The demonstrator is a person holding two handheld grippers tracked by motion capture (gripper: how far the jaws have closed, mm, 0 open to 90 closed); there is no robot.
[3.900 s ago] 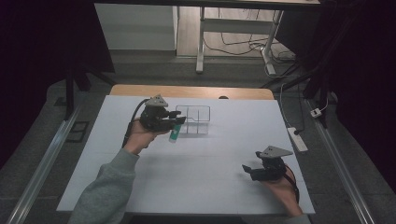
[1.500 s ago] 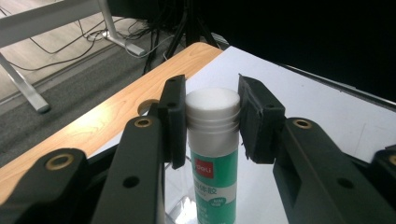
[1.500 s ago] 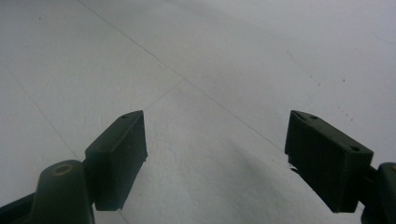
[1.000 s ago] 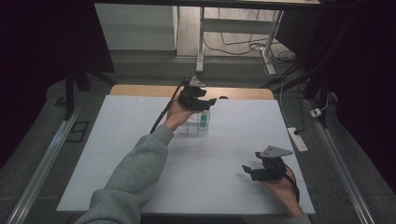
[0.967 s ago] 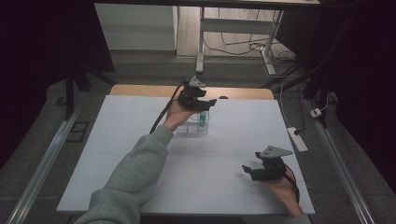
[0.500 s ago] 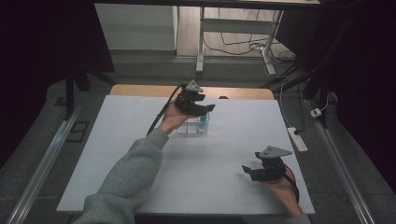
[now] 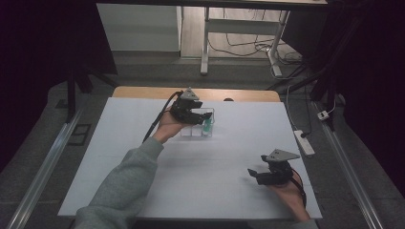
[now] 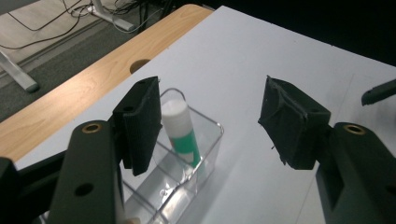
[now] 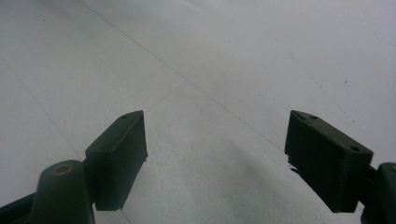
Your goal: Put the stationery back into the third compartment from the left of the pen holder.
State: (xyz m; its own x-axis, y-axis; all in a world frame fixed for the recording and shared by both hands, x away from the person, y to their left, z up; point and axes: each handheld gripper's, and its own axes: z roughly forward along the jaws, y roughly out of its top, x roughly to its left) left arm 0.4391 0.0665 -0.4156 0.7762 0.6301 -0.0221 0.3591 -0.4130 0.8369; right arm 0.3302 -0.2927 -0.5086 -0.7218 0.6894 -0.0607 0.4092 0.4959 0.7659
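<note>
The green-and-white glue stick [image 8: 181, 133], earlier carried, now stands in the clear plastic divided tray [image 8: 211, 140]; left gripper [image 8: 210, 123] apart and empty, so placement looks done. Right gripper [image 9: 215, 158] apart, idle.

No writing can be read anywhere. The green-and-white glue stick [image 8: 183, 135] in the clear plastic box [image 8: 205, 149] shows no legible label.

On the far part of the white table [image 7: 224, 157], the left gripper [image 7: 198, 116] hovers over a clear plastic organizer tray [image 7: 198, 129]. A green-and-white glue stick [image 7: 207, 126] stands in the tray's right compartment. The right gripper [image 7: 258, 174] rests near the table's near right corner, well apart.
</note>
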